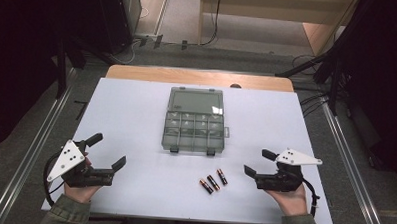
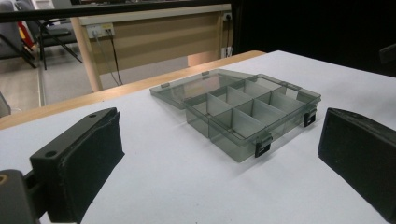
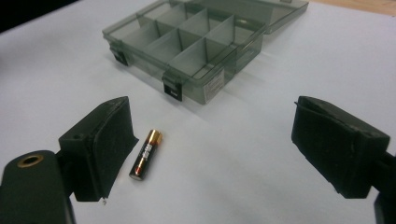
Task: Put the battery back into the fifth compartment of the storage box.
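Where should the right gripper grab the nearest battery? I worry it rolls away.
Grip the battery across its middle, coming straight down from above with the right gripper open. It lies flat on the table, so closing on its round sides pins it.

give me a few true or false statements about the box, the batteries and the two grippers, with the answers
1. The organizer box has its lid open. True.
2. Five batteries lie on the table. False: three batteries lie there, in front of the box.
3. The batteries sit inside the box compartments. False: the compartments look empty; the batteries are on the white table.
4. The left gripper is open and holds nothing. True.
5. The right gripper is shut on a battery. False: its fingers are apart, with one battery lying on the table near one of them.
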Demonstrator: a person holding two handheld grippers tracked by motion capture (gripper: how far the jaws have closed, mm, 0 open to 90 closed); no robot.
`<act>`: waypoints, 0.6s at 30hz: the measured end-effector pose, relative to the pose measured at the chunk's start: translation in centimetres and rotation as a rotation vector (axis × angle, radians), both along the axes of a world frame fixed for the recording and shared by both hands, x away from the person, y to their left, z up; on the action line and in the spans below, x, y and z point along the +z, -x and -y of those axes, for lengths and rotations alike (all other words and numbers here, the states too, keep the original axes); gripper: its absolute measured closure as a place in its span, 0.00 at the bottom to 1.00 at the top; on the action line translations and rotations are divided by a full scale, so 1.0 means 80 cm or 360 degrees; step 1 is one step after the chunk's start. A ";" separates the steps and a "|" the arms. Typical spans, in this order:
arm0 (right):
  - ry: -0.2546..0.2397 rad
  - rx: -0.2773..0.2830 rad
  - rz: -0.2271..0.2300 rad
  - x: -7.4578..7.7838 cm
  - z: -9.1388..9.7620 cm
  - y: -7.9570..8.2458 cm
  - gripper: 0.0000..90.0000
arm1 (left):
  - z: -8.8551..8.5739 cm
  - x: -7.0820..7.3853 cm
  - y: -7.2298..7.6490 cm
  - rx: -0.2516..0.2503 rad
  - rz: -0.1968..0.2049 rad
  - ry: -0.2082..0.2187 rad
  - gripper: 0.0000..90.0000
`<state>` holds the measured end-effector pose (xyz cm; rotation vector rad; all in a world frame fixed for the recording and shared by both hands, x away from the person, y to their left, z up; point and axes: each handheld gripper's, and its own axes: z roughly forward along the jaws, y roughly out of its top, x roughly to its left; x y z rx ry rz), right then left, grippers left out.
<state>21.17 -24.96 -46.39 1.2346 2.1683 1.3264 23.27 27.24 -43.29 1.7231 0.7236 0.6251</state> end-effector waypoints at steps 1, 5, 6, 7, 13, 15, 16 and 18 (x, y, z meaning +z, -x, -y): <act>0.0032 0.0015 -0.0017 -0.001 -0.005 -0.001 0.15 | 0.000 0.000 0.000 0.0002 -0.0002 -0.0002 0.00; 0.0113 0.0059 -0.0063 -0.003 -0.019 -0.002 0.15 | 0.000 0.000 0.000 0.0006 -0.0004 -0.0008 0.00; 0.0137 0.0066 -0.0069 -0.004 -0.022 -0.002 0.15 | 0.001 0.000 0.000 0.0009 -0.0005 -0.0010 0.00; 0.0149 0.0074 -0.0085 -0.004 -0.025 -0.002 0.15 | 0.001 0.000 0.000 0.0010 -0.0004 -0.0009 0.00; 0.0171 0.0104 -0.0141 -0.007 -0.038 -0.005 0.16 | 0.002 -0.002 -0.002 0.0008 -0.0007 -0.0018 0.00; 0.0180 0.0100 -0.0206 -0.010 -0.047 -0.010 0.17 | 0.002 -0.002 -0.002 0.0006 -0.0005 -0.0020 0.00; 0.0171 0.0093 -0.0243 -0.011 -0.050 -0.011 0.17 | 0.002 -0.002 -0.002 0.0006 -0.0005 -0.0020 0.00; 0.0183 0.0092 -0.0294 -0.013 -0.056 -0.014 0.19 | 0.002 -0.002 -0.003 0.0006 -0.0005 -0.0021 0.00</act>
